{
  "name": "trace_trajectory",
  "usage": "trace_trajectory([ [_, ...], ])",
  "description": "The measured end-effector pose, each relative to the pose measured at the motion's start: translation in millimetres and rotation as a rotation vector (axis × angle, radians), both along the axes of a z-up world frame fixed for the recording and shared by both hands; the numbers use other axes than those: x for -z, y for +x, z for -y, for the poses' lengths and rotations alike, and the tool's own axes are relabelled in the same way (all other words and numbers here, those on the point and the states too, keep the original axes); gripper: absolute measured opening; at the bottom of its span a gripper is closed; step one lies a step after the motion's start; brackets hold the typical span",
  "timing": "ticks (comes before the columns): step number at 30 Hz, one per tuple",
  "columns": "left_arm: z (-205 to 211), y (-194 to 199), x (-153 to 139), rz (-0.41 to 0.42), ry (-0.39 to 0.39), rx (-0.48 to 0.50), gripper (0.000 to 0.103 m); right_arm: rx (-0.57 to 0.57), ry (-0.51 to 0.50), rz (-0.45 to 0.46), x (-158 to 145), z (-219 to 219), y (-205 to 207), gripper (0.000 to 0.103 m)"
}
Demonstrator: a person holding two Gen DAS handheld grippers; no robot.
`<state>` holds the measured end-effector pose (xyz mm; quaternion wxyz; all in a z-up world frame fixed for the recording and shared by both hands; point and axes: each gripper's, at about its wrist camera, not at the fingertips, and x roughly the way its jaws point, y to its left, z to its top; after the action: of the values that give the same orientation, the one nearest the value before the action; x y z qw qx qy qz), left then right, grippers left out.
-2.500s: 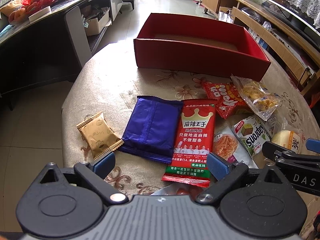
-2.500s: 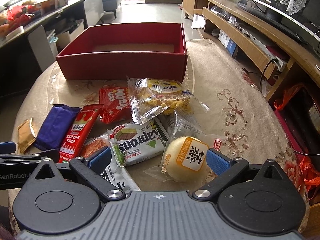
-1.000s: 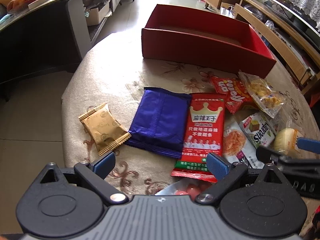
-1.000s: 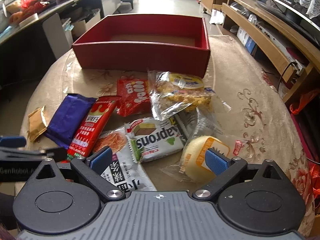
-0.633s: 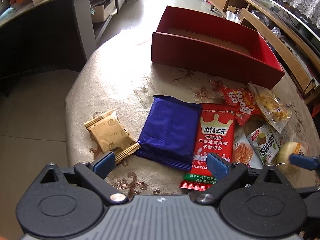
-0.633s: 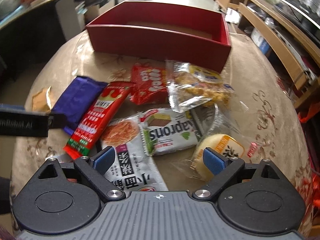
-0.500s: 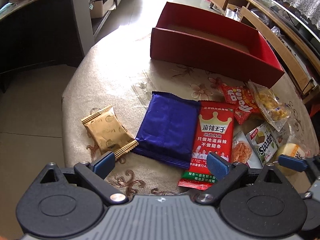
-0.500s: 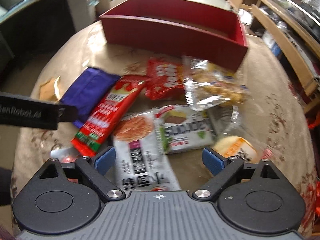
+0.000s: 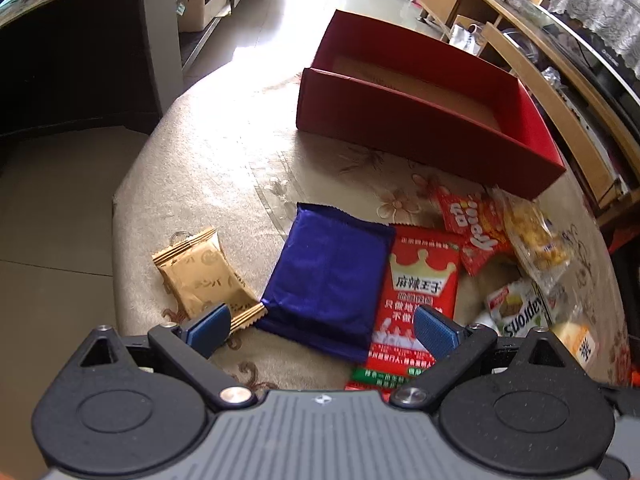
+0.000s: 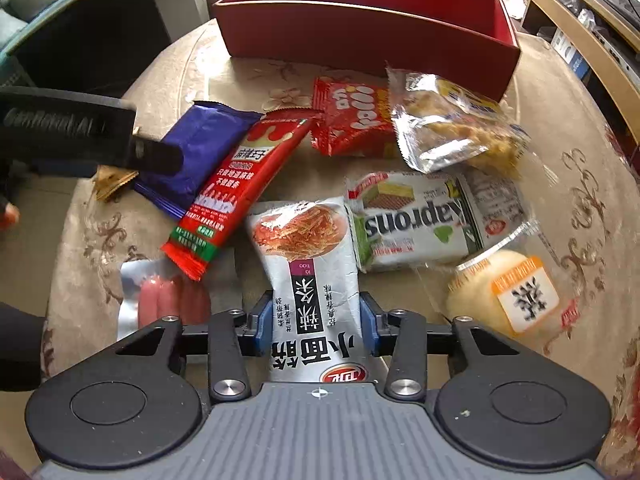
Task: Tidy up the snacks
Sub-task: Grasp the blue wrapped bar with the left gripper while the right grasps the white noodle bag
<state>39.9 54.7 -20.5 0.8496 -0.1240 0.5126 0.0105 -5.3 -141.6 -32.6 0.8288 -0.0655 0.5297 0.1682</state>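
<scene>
The right tool (image 10: 316,322) is clamped on the silver noodle packet (image 10: 310,264) near the counter's (image 9: 224,152) front edge; the left tool (image 9: 320,326) gapes wide, holding nothing, over the blue packet (image 9: 332,276).

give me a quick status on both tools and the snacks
Right tool shut on silver noodle-snack packet. Left tool open over blue packet. Red box holds no snacks yet. Nothing blocking the box.
</scene>
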Motion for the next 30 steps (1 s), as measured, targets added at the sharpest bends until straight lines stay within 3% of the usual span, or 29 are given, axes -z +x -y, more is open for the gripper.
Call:
trace_trajectory([
  [7, 17, 30, 12, -0.028, 0.049, 0.029, 0.093, 0.014, 0.044, 0.001, -6, 14, -8, 0.047],
  [10, 27, 39, 24, -0.061, 0.083, 0.042, 0.075, 0.030, 0.062, -0.018, 0, 13, 0, 0.047],
  [13, 31, 42, 26, -0.046, 0.124, 0.029, 0.075, 0.029, 0.055, -0.032, 4, 13, 1, 0.048],
  [16, 22, 46, 28, -0.052, 0.089, -0.008, 0.076, 0.024, 0.051, -0.034, 7, 12, 0, 0.052],
  [20, 19, 51, 33, -0.040, 0.092, -0.005, 0.087, 0.016, 0.045, -0.027, 8, 9, -1, 0.056],
  [23, 20, 50, 33, -0.032, 0.094, -0.004, 0.089, -0.010, 0.048, -0.031, 10, 3, -2, 0.070],
  [24, 20, 49, 33, -0.033, 0.092, -0.006, 0.086, -0.018, 0.030, -0.022, 10, 0, -3, 0.070],
  [26, 21, 43, 31, -0.029, 0.085, -0.004, 0.075, -0.037, -0.031, 0.007, 8, -6, -7, 0.054],
  [27, 22, 40, 30, -0.028, 0.073, 0.001, 0.068, -0.041, -0.039, 0.008, 8, -6, -7, 0.052],
  [30, 24, 30, 27, -0.047, 0.054, 0.011, 0.062, -0.033, -0.008, -0.012, 4, -1, -6, 0.046],
])
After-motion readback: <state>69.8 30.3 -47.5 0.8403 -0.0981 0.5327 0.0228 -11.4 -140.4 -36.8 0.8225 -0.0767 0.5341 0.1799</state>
